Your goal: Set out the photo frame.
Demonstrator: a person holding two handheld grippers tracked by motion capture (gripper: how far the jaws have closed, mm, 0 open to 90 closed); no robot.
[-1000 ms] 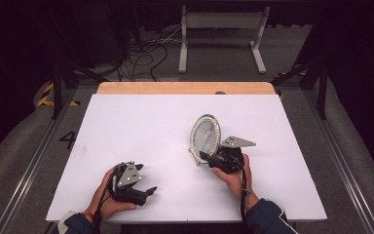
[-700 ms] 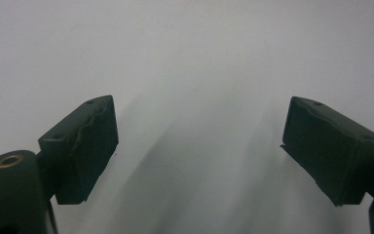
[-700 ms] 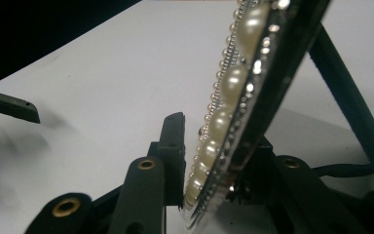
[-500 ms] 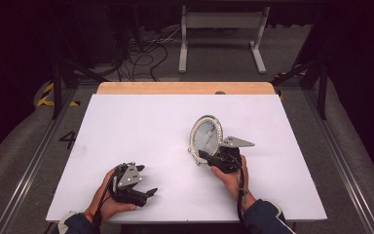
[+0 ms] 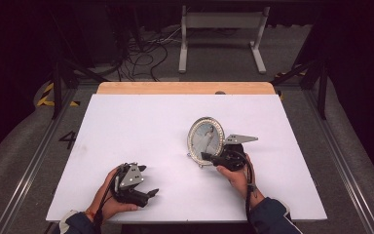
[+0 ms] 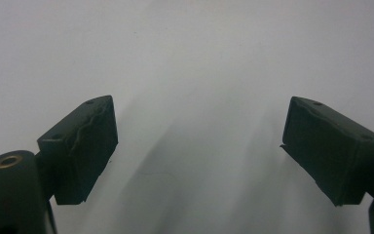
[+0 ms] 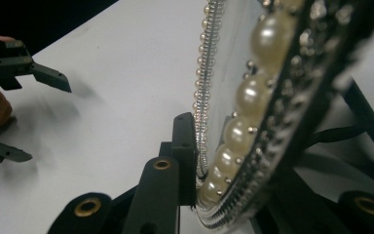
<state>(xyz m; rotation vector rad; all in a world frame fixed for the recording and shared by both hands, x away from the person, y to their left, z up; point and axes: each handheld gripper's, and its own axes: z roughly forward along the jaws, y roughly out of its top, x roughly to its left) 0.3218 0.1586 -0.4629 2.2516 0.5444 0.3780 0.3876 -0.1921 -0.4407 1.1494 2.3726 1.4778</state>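
Note:
A round mirror [image 5: 205,138] with a pearl-and-bead rim [image 7: 253,92] stands upright right of the middle of the white table [image 5: 126,126]. My right gripper [image 5: 205,157] comes at its lower rim from the right. Its jaws have just been closing with the rim between them. In the right gripper view the left pad [image 7: 185,141] presses on the glass face, and the other jaw is hidden behind the frame. My left gripper [image 5: 148,180] rests near the front left edge, open, with bare table between its pads [image 6: 85,146].
A wooden strip [image 5: 185,87] runs along the table's far edge. Beyond it on the floor are a white metal stand [image 5: 221,19] and loose cables [image 5: 146,53]. The left gripper [image 7: 34,117] appears far off in the right gripper view.
The right gripper's jaws have drawn in around the mirror's lower rim, and the hand has shifted only slightly. The left hand and its gripper have stayed put.

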